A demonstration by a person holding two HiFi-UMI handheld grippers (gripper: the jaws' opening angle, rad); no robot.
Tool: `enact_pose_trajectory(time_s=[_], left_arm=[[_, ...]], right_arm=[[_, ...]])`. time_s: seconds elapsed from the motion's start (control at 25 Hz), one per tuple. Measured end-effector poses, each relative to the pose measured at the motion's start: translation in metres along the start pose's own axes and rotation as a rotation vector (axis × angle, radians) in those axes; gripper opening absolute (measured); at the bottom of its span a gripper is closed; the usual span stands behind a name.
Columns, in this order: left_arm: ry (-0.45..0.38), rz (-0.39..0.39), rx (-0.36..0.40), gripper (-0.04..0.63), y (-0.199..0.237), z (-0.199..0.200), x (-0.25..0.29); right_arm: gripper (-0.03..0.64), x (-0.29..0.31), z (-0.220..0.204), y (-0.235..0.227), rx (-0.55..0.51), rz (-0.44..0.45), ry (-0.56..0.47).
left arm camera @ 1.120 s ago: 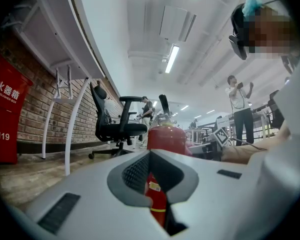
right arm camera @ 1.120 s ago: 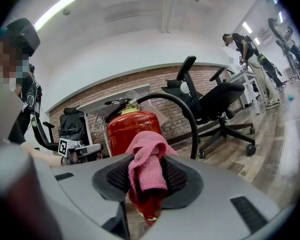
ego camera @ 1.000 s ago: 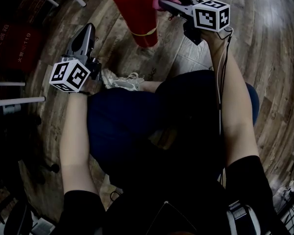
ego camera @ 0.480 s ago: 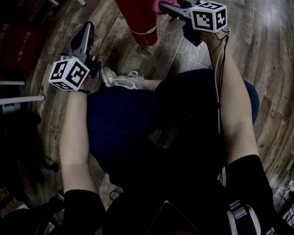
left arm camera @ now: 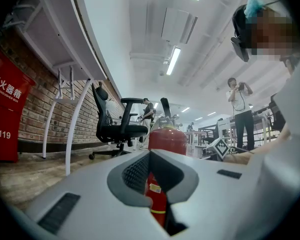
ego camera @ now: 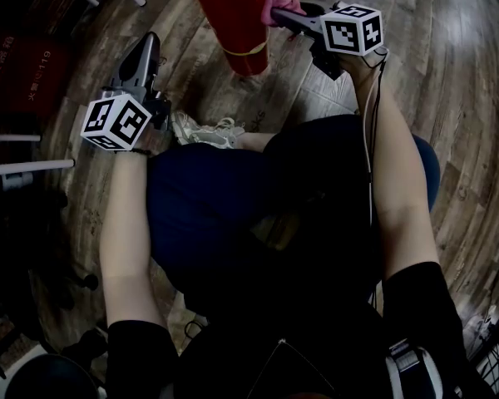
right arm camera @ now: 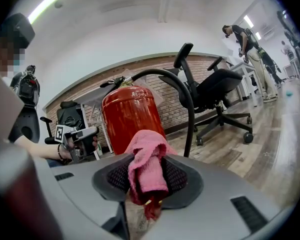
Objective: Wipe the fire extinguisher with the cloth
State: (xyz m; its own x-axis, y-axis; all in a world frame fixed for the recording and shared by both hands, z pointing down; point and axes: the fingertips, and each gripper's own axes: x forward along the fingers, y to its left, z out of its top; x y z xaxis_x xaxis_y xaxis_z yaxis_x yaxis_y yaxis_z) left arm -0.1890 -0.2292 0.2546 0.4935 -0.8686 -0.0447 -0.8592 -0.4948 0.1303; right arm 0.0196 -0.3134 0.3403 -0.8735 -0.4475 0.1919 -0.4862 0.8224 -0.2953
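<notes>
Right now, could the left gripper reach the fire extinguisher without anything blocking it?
Probably yes. The left gripper points toward the fire extinguisher with only bare floor between them, jaws shut and empty. The right gripper holds the cloth at the opposite side.

Ahead on the floor [ego camera: 316,90]: fire extinguisher [ego camera: 233,19], upright. Against its right side, cloth [ego camera: 276,0] between the right gripper [ego camera: 284,11] jaws. Left of it, apart: left gripper [ego camera: 147,48]. Beyond: office chair [right arm camera: 215,91].

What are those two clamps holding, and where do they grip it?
Right gripper pinches the pink cloth at a bunched fold; left gripper holds nothing.
</notes>
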Motion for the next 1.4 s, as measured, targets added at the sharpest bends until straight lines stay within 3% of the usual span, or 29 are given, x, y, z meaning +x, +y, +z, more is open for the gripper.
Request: enact_pose_trajectory(time_s=[1.4], left_arm=[[-0.003,-0.009,-0.014,0.015,-0.001,0.002,-0.001]], right_arm=[[0.140,0.018,-0.078,-0.014,-0.004,-0.041,0.203]])
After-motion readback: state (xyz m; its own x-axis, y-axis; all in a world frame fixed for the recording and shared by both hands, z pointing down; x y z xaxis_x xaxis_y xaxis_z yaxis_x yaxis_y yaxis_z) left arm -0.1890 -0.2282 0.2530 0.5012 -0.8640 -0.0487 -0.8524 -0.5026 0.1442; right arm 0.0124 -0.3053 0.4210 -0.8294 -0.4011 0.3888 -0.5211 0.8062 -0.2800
